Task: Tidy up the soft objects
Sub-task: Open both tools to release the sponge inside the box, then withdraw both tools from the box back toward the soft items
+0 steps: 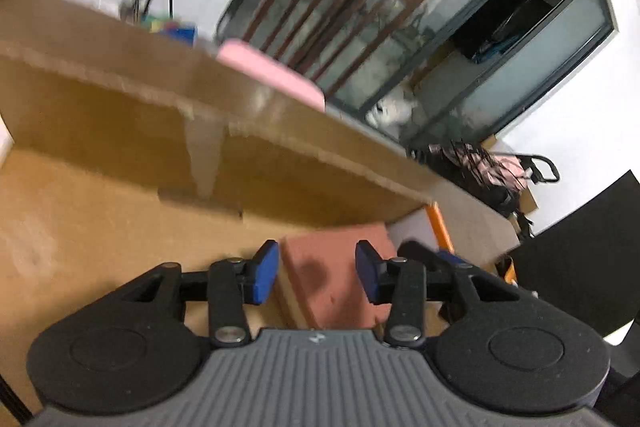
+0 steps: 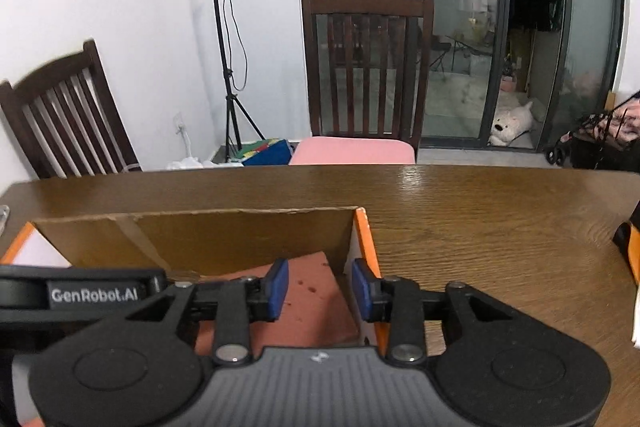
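Observation:
A reddish-brown foam slab (image 2: 312,303) lies flat inside an open cardboard box (image 2: 200,239) with orange-edged walls, near the box's right wall. My right gripper (image 2: 320,289) hangs over the slab's right edge. Its blue pads (image 2: 278,287) stand apart, and a strip of box wall shows between the slab and the right-hand pad. In the blurred left wrist view the same slab (image 1: 332,283) sits under my left gripper (image 1: 317,273), whose pads (image 1: 266,271) also stand apart without pressing on it. The left gripper's black body (image 2: 94,295) reaches in from the left, just beside the right one.
The box stands on a dark wooden table (image 2: 480,219). Behind the table are two wooden chairs, one with a pink cushion (image 2: 352,151), and a black tripod (image 2: 228,75). A white plush toy (image 2: 514,123) lies on the floor by the glass doors. An orange-and-black object (image 2: 630,247) sits at the table's right edge.

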A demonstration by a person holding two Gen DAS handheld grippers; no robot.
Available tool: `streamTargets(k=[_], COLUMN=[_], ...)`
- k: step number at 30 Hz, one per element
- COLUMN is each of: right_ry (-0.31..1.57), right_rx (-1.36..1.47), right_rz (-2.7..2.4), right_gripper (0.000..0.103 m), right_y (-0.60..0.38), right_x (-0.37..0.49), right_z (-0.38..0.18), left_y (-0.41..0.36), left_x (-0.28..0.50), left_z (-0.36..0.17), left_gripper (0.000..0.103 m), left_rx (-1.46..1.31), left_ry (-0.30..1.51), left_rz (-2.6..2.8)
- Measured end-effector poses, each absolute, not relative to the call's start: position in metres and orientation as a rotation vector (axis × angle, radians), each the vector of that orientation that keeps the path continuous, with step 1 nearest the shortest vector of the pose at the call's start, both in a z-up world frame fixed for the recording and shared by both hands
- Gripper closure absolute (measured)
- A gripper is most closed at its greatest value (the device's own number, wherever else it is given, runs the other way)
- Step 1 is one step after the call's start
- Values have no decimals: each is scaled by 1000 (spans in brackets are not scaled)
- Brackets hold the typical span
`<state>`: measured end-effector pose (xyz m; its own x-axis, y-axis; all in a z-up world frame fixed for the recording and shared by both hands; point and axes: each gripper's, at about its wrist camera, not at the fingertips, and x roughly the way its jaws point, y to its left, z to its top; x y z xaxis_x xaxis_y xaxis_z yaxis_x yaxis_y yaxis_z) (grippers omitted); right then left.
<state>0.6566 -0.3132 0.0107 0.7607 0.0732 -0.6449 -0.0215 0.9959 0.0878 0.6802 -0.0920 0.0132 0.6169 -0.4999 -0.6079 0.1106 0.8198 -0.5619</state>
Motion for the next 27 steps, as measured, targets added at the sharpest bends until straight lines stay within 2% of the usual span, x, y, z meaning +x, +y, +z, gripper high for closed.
streamTargets(k=[1,2,5,13,19,27], right_ry=[700,700,692,620,503,382], right_rx=[79,80,77,77,36,4], right_rz=[52,58,99,115,124,192], right_gripper=[64,57,38,36,22,16], right_y=[-313,-315,-312,-322,-340,-351], right_x=[656,655,647,592,504,362], right_z=[11,12,15,66,122,142], left_y=[-90,-89,-87,-61,-30,-14], left_x=[677,674,655,578,476,291], left_z=[19,24,46,114,155,136], left_gripper=[49,41,33,28,18,6], left_rx=[-498,-485,-360,-161,-38,84], left_ry=[817,800,700,570,421,226], left_rz=[-362,-361,-297,-180,-155,-51])
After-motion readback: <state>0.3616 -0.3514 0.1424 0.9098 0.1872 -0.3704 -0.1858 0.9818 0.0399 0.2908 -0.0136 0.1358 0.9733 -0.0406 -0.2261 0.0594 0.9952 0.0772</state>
